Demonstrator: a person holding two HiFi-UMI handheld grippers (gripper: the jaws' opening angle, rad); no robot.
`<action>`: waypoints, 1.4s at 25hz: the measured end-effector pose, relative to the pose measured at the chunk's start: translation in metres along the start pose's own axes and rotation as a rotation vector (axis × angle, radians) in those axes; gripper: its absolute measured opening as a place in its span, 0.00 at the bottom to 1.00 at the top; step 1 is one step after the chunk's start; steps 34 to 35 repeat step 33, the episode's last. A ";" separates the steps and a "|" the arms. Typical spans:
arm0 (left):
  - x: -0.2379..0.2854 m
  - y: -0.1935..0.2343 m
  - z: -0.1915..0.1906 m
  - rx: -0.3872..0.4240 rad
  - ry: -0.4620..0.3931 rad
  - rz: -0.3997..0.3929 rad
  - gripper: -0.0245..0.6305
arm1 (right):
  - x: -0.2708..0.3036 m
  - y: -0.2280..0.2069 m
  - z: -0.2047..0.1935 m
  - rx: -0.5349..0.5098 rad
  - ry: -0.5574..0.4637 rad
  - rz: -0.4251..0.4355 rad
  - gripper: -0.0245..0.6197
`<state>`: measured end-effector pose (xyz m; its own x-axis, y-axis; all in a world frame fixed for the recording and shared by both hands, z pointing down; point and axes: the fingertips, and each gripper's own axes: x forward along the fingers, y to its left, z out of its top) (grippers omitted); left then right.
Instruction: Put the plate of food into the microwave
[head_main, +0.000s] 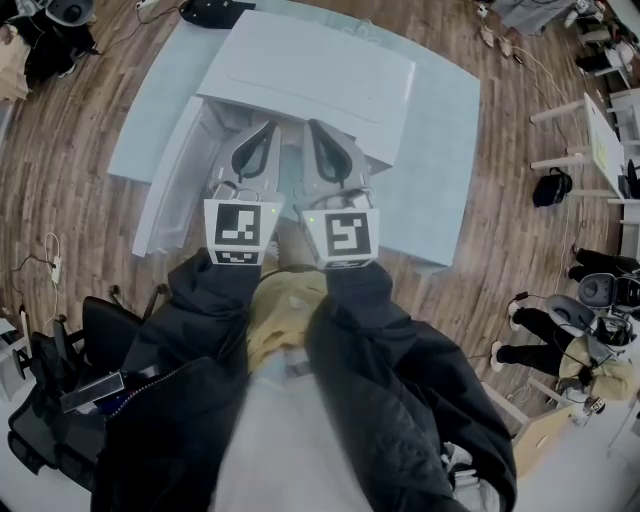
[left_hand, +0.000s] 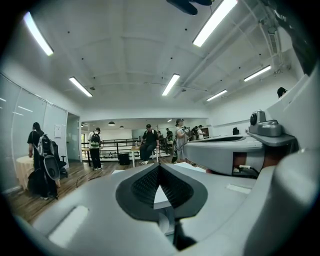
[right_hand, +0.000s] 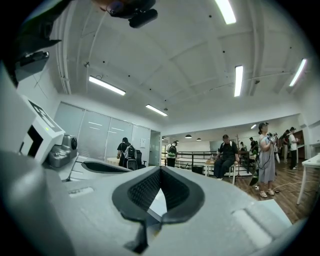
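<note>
A white microwave (head_main: 320, 60) stands on a pale blue table (head_main: 440, 150). A white panel (head_main: 170, 190) juts from its left front, apparently its door swung open. No plate of food shows in any view. I hold both grippers side by side, close to my body, and they point at the microwave's front. My left gripper (head_main: 262, 140) (left_hand: 159, 167) is shut, its ribbed dark pads meeting at the tips with nothing between them. My right gripper (head_main: 318, 140) (right_hand: 160, 170) is shut too and holds nothing. Both gripper views look out level across the room.
The table sits on a wooden floor. A black office chair (head_main: 110, 330) stands at my left. A black bag (head_main: 552, 187) lies on the floor at the right, and seated people (head_main: 540, 330) are further right. Several people (left_hand: 147, 142) stand or sit across the room.
</note>
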<state>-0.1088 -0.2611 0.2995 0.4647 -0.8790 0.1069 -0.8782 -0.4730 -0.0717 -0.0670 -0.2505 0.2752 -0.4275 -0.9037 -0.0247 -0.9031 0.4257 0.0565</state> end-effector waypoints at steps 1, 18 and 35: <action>0.000 0.000 0.000 0.000 0.000 -0.001 0.04 | 0.000 0.000 0.000 -0.001 0.000 0.000 0.02; -0.005 -0.002 -0.009 0.000 0.017 -0.009 0.04 | -0.003 0.007 -0.004 0.013 0.006 -0.008 0.02; -0.006 -0.004 -0.021 -0.002 0.048 -0.028 0.04 | -0.004 0.012 -0.014 0.032 0.032 -0.020 0.02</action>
